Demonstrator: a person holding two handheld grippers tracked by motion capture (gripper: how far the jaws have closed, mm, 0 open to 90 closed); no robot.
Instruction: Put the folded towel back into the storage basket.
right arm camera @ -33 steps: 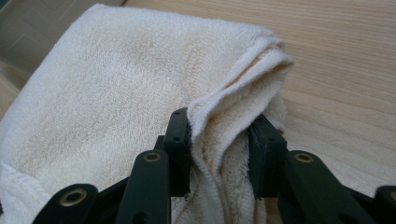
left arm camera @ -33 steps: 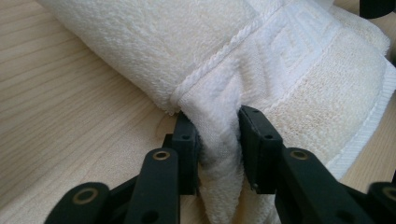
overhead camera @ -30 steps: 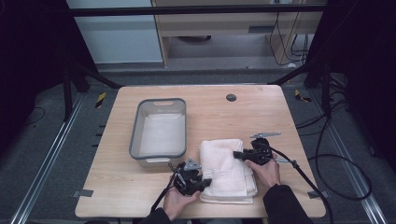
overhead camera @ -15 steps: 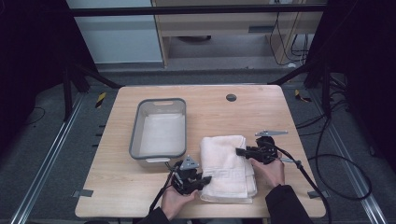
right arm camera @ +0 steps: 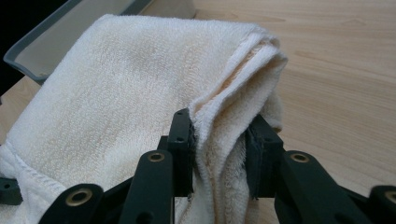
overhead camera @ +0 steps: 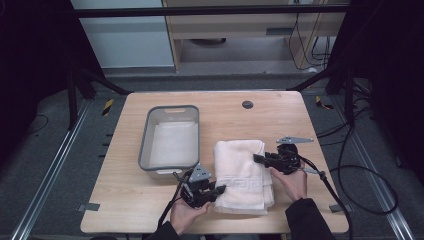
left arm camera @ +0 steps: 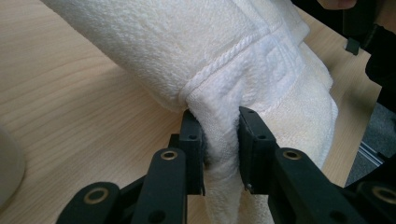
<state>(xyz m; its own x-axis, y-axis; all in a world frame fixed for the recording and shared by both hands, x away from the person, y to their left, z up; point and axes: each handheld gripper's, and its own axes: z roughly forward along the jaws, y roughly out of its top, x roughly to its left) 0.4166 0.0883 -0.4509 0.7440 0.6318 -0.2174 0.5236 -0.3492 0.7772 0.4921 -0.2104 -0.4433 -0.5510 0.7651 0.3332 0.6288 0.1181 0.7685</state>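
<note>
Two claws hold one folded towel (overhead camera: 243, 174) on the wooden table (overhead camera: 300, 115), beside the grey tub (overhead camera: 172, 136). The left gripper (left arm camera: 219, 140) pinches its near edge, and the right gripper (right arm camera: 219, 140) pinches the far side. It looks soft, light and floppy, so gripping thick folded edges works best. The room around is dark.

A lab: wooden table (overhead camera: 150, 210) inside a dark rig frame (overhead camera: 210, 11), floor cables (overhead camera: 360, 170).
</note>
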